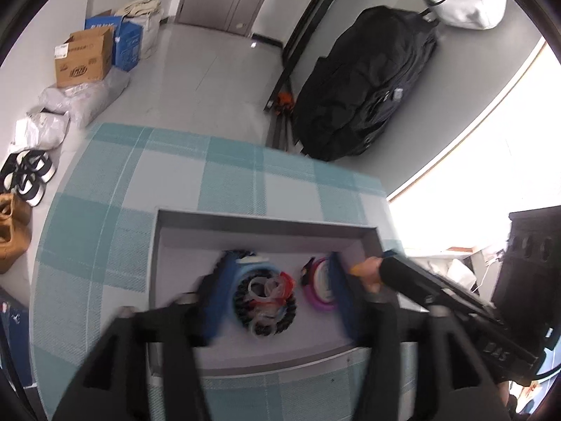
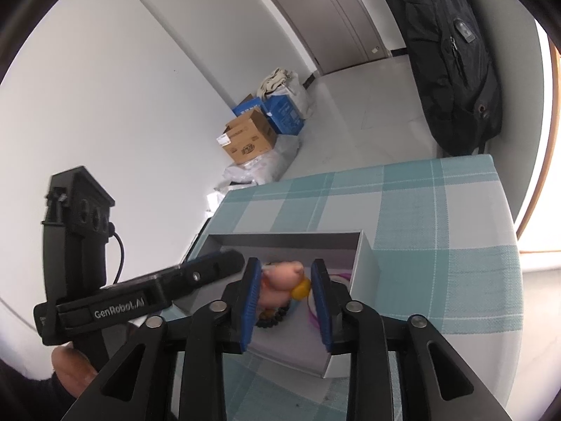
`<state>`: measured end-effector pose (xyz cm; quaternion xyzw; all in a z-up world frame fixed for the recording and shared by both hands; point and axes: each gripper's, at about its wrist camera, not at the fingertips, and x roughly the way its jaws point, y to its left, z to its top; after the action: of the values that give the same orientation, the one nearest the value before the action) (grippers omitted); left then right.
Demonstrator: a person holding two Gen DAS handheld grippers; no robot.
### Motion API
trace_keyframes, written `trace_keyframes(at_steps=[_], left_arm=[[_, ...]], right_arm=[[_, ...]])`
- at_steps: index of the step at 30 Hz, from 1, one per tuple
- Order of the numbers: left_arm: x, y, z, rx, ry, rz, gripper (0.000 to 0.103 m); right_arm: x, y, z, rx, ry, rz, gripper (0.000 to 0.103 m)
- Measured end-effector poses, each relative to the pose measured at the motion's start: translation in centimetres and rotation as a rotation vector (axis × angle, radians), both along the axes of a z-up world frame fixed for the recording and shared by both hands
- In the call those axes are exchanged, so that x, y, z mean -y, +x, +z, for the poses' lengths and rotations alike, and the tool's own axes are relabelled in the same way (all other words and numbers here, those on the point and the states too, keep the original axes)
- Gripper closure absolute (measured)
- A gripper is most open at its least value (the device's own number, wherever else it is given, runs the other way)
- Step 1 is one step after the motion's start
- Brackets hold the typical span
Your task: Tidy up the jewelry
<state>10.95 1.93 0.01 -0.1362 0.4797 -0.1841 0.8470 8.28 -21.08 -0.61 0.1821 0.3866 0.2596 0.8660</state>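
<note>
A: Where's the jewelry?

B: In the grey box (image 1: 266, 226), which sits on the counter (image 1: 105, 217) with the checked teal cloth. A black beaded bracelet (image 1: 280, 319) lies coiled on the box floor with clear and red rings (image 1: 277, 287) heaped inside it. A pink-and-purple hoop (image 1: 317, 294) lies just beside it, to the right.

A: And the left gripper (image 1: 277, 294)?

B: Over the box, pointing down into it. Its blue fingers (image 1: 221, 298) stand wide, one on each side of the beaded pile, touching nothing I can see. They are motion-blurred.

A: The right gripper (image 2: 285, 301)?

B: Also at the box, from the other side. Its fingers (image 2: 250, 301) are partly apart. A pink lump with a yellow bead (image 2: 301, 289) shows in the gap; I can't tell whether the pads touch it, or what the pink thing is.

A: Anyone in view?

B: A thumb (image 2: 72, 373) by the left gripper's handle.
</note>
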Motion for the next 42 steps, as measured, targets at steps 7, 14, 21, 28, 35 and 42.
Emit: trace_keyframes(at_steps=[7,14,21,28,35,42], left_arm=[[-0.7,-0.6,0.7,0.033,-0.003,0.040,0.034],[-0.3,-2.8,2.3,0.144,0.086,0.050,0.034],[-0.9,-4.9,3.2,0.211,0.141,0.125,0.030],[-0.7,-6.5,3.7,0.279,0.178,0.158,0.022],[-0.2,-8.2,3.5,0.315,0.220,0.152,0.021],[-0.3,-9.2,3.0,0.325,0.246,0.155,0.021]], right_arm=[[1.5,-1.2,1.6,0.090,0.011,-0.067,0.023],[1.5,-2.8,2.5,0.160,-0.017,-0.090,0.003],[0.5,-5.2,3.2,0.237,-0.065,-0.075,0.000],[0.4,-7.1,3.3,0.254,-0.090,-0.092,0.000],[0.9,-8.6,3.4,0.272,-0.109,-0.094,0.000],[1.0,-9.6,3.1,0.275,-0.133,-0.092,0.000]])
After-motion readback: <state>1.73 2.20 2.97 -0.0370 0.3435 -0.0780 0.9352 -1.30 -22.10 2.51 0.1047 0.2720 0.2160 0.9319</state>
